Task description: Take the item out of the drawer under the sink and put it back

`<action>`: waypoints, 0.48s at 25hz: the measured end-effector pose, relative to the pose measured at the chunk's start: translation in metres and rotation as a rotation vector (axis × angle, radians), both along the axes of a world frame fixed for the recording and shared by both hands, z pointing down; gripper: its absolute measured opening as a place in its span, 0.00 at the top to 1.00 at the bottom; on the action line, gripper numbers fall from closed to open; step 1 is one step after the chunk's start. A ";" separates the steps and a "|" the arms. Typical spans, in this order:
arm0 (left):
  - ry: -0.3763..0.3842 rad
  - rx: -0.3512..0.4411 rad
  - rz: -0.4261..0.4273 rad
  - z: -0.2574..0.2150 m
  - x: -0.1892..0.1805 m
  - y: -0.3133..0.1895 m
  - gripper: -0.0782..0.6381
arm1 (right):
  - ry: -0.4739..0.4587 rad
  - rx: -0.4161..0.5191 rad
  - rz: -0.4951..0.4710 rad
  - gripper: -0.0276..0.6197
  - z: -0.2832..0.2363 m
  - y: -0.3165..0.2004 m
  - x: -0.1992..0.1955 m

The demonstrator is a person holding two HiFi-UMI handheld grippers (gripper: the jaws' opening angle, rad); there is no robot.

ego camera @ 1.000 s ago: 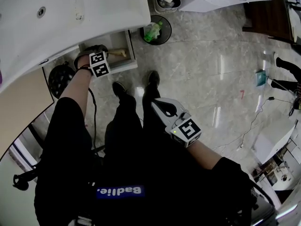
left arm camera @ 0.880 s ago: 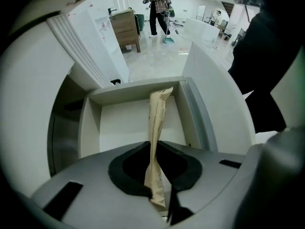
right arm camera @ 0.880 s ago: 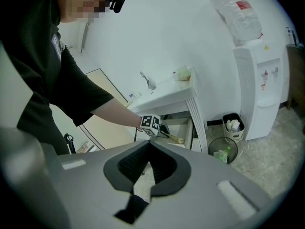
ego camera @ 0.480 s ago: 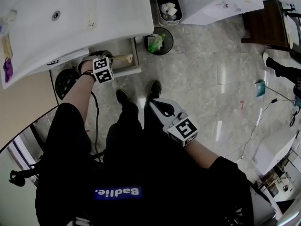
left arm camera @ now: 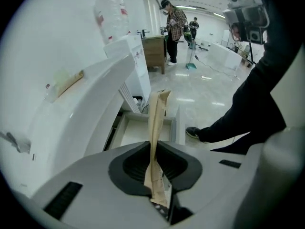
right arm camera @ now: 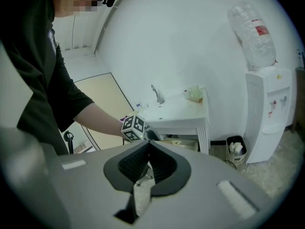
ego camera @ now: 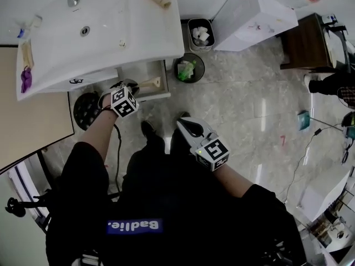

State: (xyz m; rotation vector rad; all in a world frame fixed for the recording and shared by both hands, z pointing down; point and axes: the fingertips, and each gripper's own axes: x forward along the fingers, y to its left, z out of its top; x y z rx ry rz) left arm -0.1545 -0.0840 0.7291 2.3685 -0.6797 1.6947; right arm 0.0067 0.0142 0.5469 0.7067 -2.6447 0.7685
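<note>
Head view, from the left: the white sink (ego camera: 100, 32) fills the upper left of the frame. Just below its front edge the left gripper (ego camera: 127, 87) points steeply down over the open drawer (ego camera: 158, 96). Its jaws are clamped on a flat beige paper packet (ego camera: 151, 83), which sticks out to the right of the gripper, over the drawer's inside as seen from above.

The left gripper view shows how slight that hold is. The pads pinch only the packet's near end, and the long free part stands up in mid-frame, creased and leaning a little. That looks like the weak spot. The packet seems limp, so a quick swing could bend it or pull it from the pinch. It would then drop to the floor (ego camera: 238, 104) or into the waste bin (ego camera: 188, 68) just right of the drawer. On the way back in, its free end could also catch on the sink's underside or the drawer's front wall.

At lower centre-right the right gripper (ego camera: 187, 125) hangs over the floor, its jaws together on nothing. It is well apart from the drawer, too far to steady the packet.
</note>
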 end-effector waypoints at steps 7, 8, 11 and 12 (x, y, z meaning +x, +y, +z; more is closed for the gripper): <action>0.168 0.059 -0.205 -0.058 0.006 0.035 0.82 | 0.001 0.077 -0.034 0.95 -0.042 -0.005 -0.018; 0.198 0.069 -0.233 -0.068 0.009 0.040 0.82 | 0.000 0.088 -0.036 0.95 -0.047 -0.006 -0.020; 0.297 0.101 -0.305 -0.096 0.015 0.056 0.82 | 0.002 0.122 -0.051 0.95 -0.061 -0.005 -0.028; 0.331 0.113 -0.323 -0.106 0.016 0.062 0.82 | 0.005 0.133 -0.059 0.95 -0.065 -0.003 -0.031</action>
